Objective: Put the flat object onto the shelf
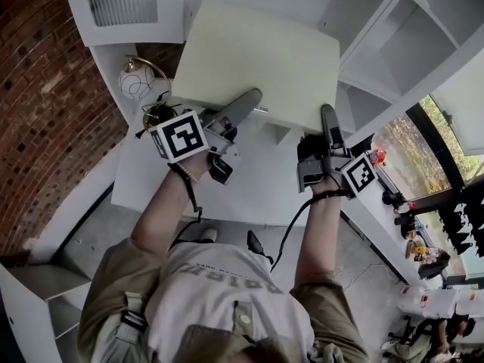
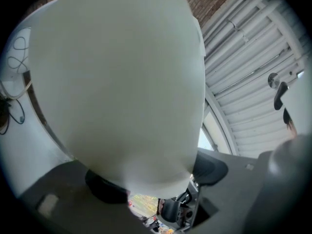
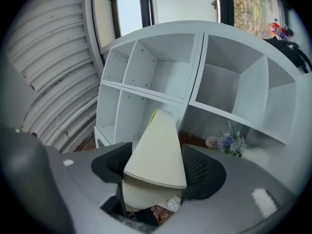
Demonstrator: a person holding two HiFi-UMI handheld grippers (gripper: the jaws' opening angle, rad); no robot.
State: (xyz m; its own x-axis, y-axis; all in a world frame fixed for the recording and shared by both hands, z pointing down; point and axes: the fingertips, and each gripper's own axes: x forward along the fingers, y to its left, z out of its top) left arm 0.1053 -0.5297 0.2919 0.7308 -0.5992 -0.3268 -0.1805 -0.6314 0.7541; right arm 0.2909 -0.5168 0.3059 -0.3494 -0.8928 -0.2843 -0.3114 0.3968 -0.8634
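1. Cream in colour, the flat object (image 1: pixel 257 59) is being held up in the air by both claws, above the white counter (image 1: pixel 257 184) and in front of the white shelf (image 1: pixel 423 36).
2. In the head view its broad face is being shown to the camera. Its near edge runs from one claw to the other, and the body reaches away from the person toward the shelf.
3. The near edge is being pinched at its left end by the left claw (image 1: pixel 253 98). In the left gripper view the flat object (image 2: pixel 117 82) is filling most of the frame, and the left claw (image 2: pixel 156 177) is being pressed onto it from both sides.
4. The near right corner is being pinched by the right claw (image 1: pixel 327 116). In the right gripper view the flat object (image 3: pixel 158 155) is being seen almost edge-on between the dark pads of the right claw (image 3: pixel 158 172), with two layers showing at the near edge.
5. From that view the far end is being pointed at the shelf (image 3: pixel 195 96), about at the upright divider between its open compartments, none of which is being touched yet.
6. A small bunch of flowers (image 3: pixel 225 143) is being seen in a lower compartment, to the right of the flat object.
7. A brick wall (image 1: pixel 45 89) and a wire globe (image 1: pixel 138 78) are being seen left of the counter.
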